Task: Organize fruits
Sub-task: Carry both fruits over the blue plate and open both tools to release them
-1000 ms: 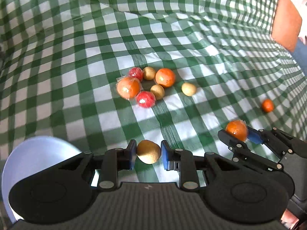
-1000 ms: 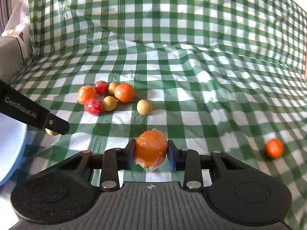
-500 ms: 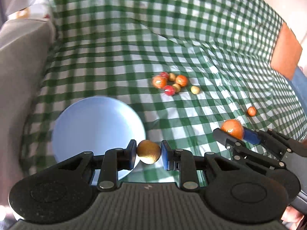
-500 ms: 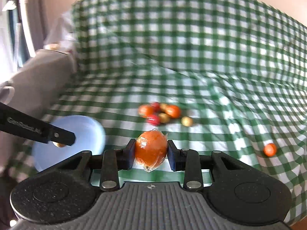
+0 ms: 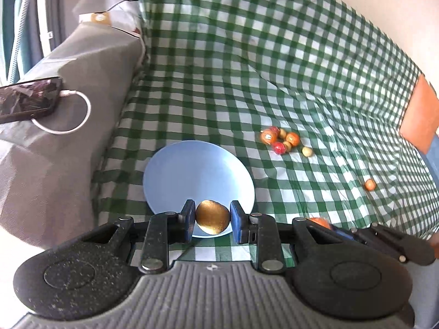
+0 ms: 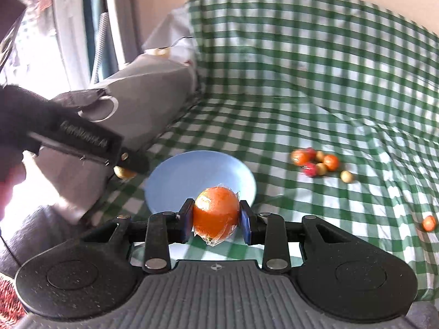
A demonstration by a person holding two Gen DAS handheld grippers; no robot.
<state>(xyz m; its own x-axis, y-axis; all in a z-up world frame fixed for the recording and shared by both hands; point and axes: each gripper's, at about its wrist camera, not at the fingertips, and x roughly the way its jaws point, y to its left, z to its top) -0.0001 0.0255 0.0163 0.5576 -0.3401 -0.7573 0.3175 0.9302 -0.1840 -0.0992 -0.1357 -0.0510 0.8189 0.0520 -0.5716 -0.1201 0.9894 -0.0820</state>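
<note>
Left gripper (image 5: 212, 220) is clamping a brown fruit (image 5: 212, 220) over the blue plate's (image 5: 192, 170) near rim; right gripper (image 6: 216, 220) is clamping a wrapped orange (image 6: 216, 216); fruit cluster (image 5: 281, 141) is lying far right.

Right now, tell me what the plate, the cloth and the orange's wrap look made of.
Plate: smooth, even pale blue with a soft sheen, so plastic or glazed ceramic; the look leaves it open.
Cloth: woven fabric, matte, green-and-white check, creased and draped.
Orange: wrapped in thin clear plastic film, glossy, crinkled, bunched below the fruit.
</note>
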